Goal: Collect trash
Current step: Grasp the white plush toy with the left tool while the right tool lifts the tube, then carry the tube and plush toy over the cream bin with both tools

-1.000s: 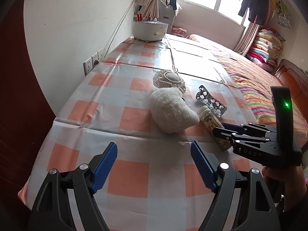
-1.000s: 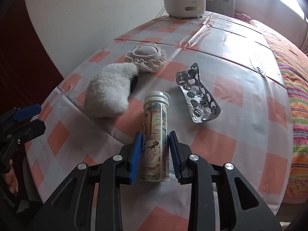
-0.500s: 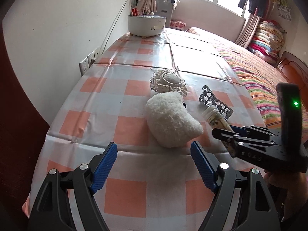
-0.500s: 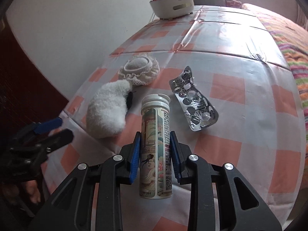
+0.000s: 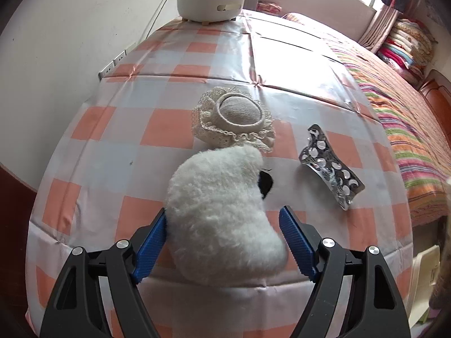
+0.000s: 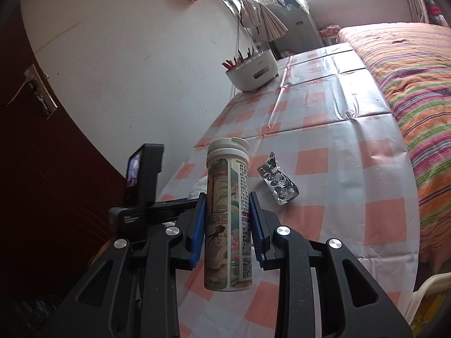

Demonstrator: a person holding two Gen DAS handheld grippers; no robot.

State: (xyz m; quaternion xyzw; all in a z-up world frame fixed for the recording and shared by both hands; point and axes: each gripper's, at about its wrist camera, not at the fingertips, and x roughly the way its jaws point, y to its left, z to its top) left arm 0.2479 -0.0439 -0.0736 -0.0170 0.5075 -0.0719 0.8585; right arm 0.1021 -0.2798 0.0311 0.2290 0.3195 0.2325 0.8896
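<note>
My right gripper [image 6: 227, 219] is shut on a printed tablet tube [image 6: 225, 174] with a white cap and holds it upright, off the checked tablecloth [image 6: 338, 174]. A crumpled silver blister pack [image 6: 277, 183] [image 5: 329, 169] lies on the cloth beyond it. In the left wrist view my left gripper [image 5: 222, 233] stands open around a fluffy white plush thing [image 5: 220, 211] at the table's near edge. The left pad brushes its fur and the jaws have not closed on it. The left gripper's body [image 6: 146, 205] shows to the left in the right wrist view.
A lace-trimmed fabric hat [image 5: 234, 115] lies just behind the plush. A white round container [image 5: 211, 2] with pens stands at the far end by the wall. A striped bed [image 5: 394, 98] borders the table's right side. A cream plastic object [image 5: 422, 267] stands below the table's corner.
The right gripper has lifted the tube off the table and tilted upward. The left gripper has moved forward and down, so the plush now lies between its jaws.
</note>
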